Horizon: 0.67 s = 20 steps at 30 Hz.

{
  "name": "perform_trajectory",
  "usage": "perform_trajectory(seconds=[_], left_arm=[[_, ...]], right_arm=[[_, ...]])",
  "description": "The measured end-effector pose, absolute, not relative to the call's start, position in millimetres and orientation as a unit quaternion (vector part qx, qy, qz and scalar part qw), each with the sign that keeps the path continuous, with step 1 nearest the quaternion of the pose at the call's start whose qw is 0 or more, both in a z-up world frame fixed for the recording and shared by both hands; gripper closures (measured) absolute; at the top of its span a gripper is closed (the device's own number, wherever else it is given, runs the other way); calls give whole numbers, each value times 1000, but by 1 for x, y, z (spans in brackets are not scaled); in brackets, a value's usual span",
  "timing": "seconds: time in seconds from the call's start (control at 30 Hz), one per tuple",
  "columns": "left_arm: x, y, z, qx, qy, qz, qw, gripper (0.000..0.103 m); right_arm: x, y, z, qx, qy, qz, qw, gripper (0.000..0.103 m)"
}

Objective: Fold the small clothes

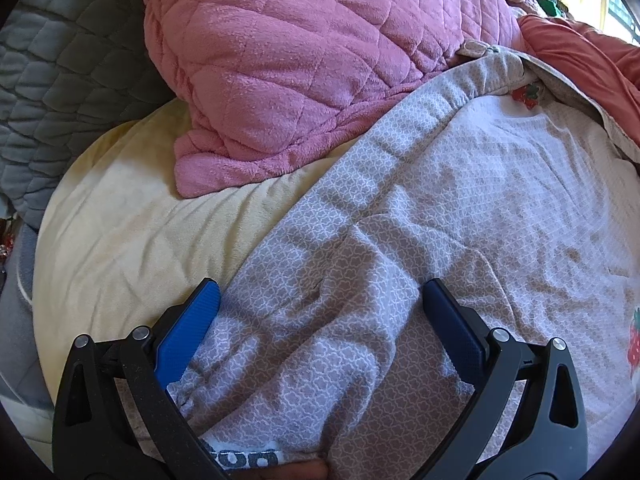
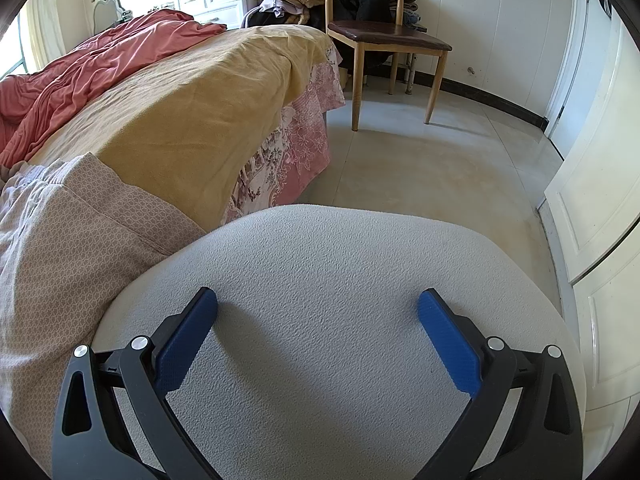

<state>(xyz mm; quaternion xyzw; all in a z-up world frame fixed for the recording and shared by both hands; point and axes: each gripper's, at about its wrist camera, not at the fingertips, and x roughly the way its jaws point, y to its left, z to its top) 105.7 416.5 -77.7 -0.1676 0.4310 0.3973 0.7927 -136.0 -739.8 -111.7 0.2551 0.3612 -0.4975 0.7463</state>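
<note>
A small beige garment with a white lattice print (image 1: 360,280) lies spread and wrinkled on the bed, with strawberry motifs (image 1: 634,340) at its right edge. My left gripper (image 1: 320,292) is open just above it, blue pads on either side of a rumpled fold, not touching it. The same garment shows at the left of the right wrist view (image 2: 68,248), draped over the bed edge. My right gripper (image 2: 318,300) is open and empty, hovering over a grey textured cushion (image 2: 328,280) beside the bed.
A pink quilted blanket (image 1: 304,64) and a grey quilted one (image 1: 60,72) lie behind the garment on a pale yellow sheet (image 1: 132,232). A coral duvet (image 2: 92,64) covers the far bed. A wooden chair (image 2: 384,36), bare floor (image 2: 432,168) and white doors (image 2: 600,184) are to the right.
</note>
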Motion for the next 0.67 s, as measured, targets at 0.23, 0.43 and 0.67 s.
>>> perform_trajectory(seconds=[0.23, 0.43, 0.67], left_arm=[[106, 417, -77, -170, 430, 396, 793, 8], [107, 415, -79, -168, 429, 398, 794, 8], [109, 413, -78, -164, 430, 400, 793, 8]], right_arm=[[-136, -740, -112, 255, 361, -497, 746, 4], [-135, -740, -112, 255, 361, -497, 746, 4], [-136, -740, -112, 255, 361, -497, 746, 4]])
